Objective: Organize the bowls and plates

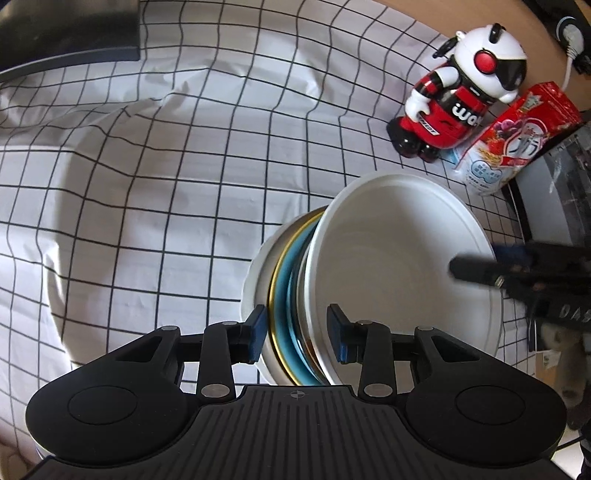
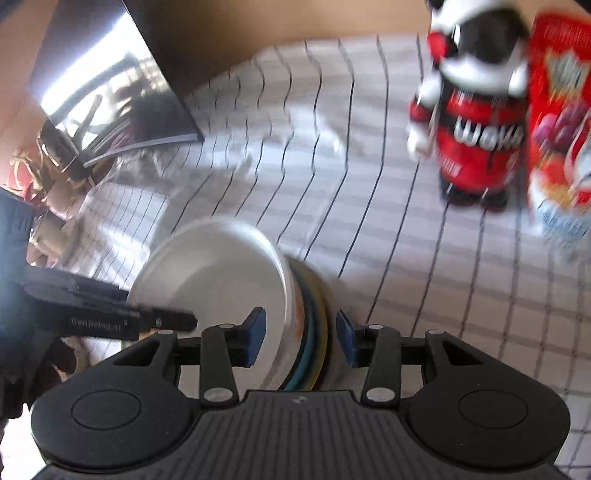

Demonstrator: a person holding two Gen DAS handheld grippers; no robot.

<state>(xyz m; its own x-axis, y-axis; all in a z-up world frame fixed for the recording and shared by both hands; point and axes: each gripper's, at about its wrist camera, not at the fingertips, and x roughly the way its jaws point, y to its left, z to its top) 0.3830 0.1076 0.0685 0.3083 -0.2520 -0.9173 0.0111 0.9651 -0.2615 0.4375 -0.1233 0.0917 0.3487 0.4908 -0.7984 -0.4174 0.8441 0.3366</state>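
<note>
A stack of dishes is held up on edge over the checked tablecloth: a white bowl [image 1: 402,266] on top, a blue plate with a gold rim [image 1: 286,295] in the middle and a white dish [image 1: 258,269] at the bottom. My left gripper [image 1: 297,334] is shut on one side of the stack. My right gripper [image 2: 301,338] is shut on the opposite side of the stack [image 2: 221,280]. The right gripper also shows in the left wrist view [image 1: 480,271]. The right wrist view is blurred.
A red, white and black robot toy [image 1: 454,96] and a red snack box [image 1: 517,133] stand at the far right of the checked tablecloth [image 1: 166,166]. A dark tray [image 1: 66,33] lies at the far left. A dark appliance [image 1: 561,192] is at the right edge.
</note>
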